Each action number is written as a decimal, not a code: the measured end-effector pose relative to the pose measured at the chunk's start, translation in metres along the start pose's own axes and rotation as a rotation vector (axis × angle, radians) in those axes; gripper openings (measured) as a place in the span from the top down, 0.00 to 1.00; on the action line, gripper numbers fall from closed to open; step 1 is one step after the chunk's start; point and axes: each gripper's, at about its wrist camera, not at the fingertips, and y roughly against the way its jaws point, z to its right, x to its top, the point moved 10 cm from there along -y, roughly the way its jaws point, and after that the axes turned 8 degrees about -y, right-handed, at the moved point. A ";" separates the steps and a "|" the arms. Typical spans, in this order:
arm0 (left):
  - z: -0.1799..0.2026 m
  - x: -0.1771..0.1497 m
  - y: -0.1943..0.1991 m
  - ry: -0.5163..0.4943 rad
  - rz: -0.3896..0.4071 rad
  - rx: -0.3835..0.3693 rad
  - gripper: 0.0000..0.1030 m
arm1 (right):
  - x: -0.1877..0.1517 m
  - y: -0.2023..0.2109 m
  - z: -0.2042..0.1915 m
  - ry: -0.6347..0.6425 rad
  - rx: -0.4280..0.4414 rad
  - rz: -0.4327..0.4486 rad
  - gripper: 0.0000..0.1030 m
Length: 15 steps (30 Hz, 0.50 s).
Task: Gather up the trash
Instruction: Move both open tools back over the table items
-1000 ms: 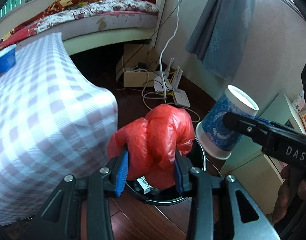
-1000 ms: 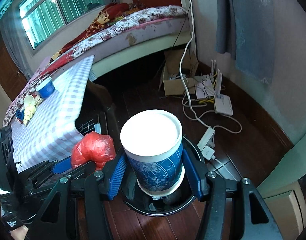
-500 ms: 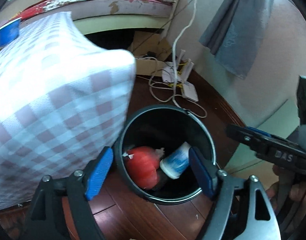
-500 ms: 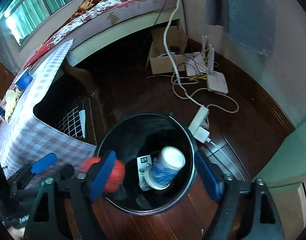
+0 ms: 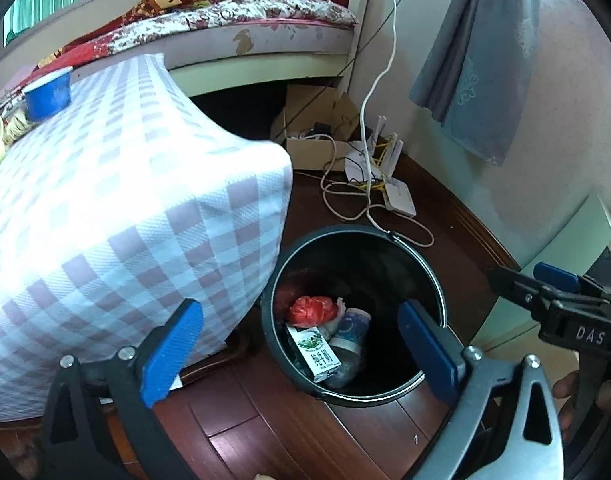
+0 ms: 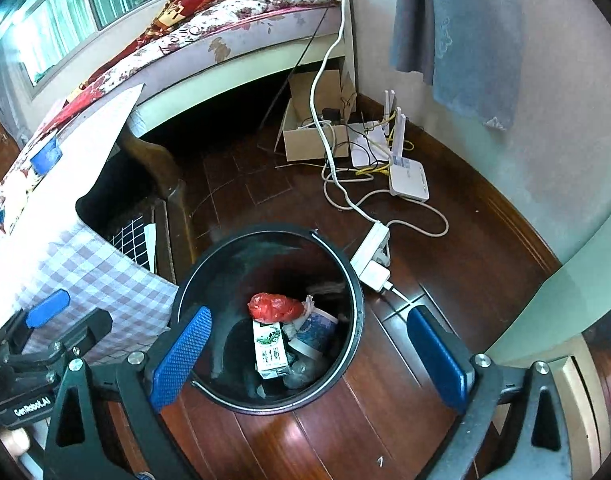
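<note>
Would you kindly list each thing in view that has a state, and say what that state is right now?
Left claw: open, jaws just opened wide, nothing between them.
Right claw: open, jaws just opened wide, empty.
Trash bin: upright on the floor, uncovered, partly filled.
Red plastic bag: crumpled, inside the bin.
Paper cup: on its side in the bin.
Milk carton: lying in the bin.
Blue cup: upright on the checked tablecloth.
</note>
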 end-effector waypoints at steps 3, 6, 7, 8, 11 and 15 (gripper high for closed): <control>-0.002 0.001 0.007 -0.005 0.007 0.004 0.04 | -0.003 0.006 -0.007 0.021 -0.007 0.007 0.03; -0.005 0.001 0.013 -0.003 0.012 0.009 0.04 | -0.005 0.011 -0.014 0.038 -0.008 0.016 0.02; -0.007 0.001 0.016 -0.002 0.014 0.011 0.04 | -0.005 0.014 -0.017 0.045 -0.010 0.020 0.02; -0.010 0.001 0.020 -0.001 0.018 0.018 0.03 | -0.006 0.015 -0.020 0.052 -0.012 0.023 0.02; -0.020 0.002 0.029 0.012 0.032 0.028 0.03 | -0.006 0.023 -0.031 0.072 -0.012 0.036 0.01; -0.035 0.002 0.040 0.036 0.047 0.047 0.03 | -0.005 0.033 -0.048 0.103 -0.006 0.056 0.01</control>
